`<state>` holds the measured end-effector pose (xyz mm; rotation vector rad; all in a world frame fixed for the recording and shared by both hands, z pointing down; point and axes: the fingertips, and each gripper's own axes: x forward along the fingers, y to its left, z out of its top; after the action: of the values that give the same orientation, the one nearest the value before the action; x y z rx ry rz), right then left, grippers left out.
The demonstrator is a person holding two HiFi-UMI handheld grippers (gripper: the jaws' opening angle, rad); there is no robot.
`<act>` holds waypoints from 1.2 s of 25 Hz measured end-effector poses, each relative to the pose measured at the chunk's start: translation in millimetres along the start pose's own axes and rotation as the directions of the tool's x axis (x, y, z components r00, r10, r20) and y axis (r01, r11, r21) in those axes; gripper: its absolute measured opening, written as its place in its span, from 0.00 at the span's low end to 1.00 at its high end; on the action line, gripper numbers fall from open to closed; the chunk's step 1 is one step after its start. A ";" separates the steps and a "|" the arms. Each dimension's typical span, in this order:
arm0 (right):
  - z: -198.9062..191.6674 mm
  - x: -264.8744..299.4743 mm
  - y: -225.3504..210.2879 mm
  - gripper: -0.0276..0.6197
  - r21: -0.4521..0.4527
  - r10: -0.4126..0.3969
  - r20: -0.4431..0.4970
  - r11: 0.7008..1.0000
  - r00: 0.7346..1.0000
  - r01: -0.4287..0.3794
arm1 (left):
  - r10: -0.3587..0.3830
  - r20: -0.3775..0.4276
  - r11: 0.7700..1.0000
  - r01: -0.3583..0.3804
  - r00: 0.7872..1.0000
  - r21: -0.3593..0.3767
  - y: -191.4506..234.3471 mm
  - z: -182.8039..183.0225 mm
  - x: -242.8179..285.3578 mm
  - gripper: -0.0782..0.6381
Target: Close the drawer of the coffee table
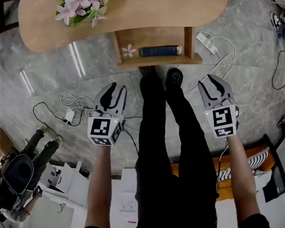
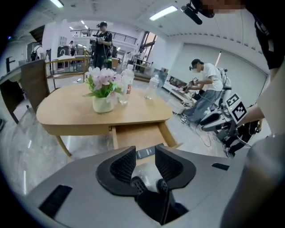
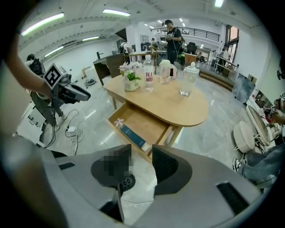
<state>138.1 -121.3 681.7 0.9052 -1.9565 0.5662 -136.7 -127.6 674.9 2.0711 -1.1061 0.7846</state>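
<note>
L claw [image 2: 145,153]: jaws apart w/ a modest gap, nothing in it. R claw [image 3: 142,153]: also apart, empty, floor tiles showing thru; one pad can't be made out in its own view. Both hang over the floor, short of the drawer [image 1: 156,38], which stands pulled out from under the worktop [image 1: 141,10]. Inside: dark blue book [image 1: 159,51] by the front board, pink flower [image 1: 129,50] beside it. Drawer's rear hidden under worktop. Person's legs [image 1: 170,138] cover the floor btwn claws. Worktop cut off at top of head view; bouquet [image 1: 80,3] hides its vase.
</note>
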 end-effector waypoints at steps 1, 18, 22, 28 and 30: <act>-6.6 8.8 -0.1 0.25 -0.011 -0.002 -0.019 1.000 1.000 0.001 | -0.008 -0.008 1.000 0.008 1.000 0.004 4.0 -6.5 6.1 0.31; -113.4 129.5 -40.5 0.32 -0.319 -0.032 -0.265 0.946 0.964 -0.056 | 0.043 -0.209 0.975 0.005 0.977 0.221 64.4 -113.6 106.2 0.57; -125.1 144.7 -43.6 0.32 -0.344 -0.031 -0.300 0.936 0.953 -0.078 | 0.049 -0.238 0.974 0.007 0.970 0.227 71.1 -124.5 122.3 0.57; -132.6 161.5 -45.0 0.32 -0.369 -0.035 -0.323 0.925 0.946 -0.091 | 0.050 -0.263 0.967 0.019 0.964 0.253 69.6 -129.8 140.8 0.56; -133.0 166.2 -47.1 0.31 -0.369 -0.046 -0.327 0.926 0.944 -0.082 | 0.049 -0.266 0.967 0.020 0.963 0.252 69.3 -129.9 145.4 0.55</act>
<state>187.4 -122.5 894.0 0.5100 -1.6875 0.3075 -154.7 -125.9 881.1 2.0813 -0.9081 1.2311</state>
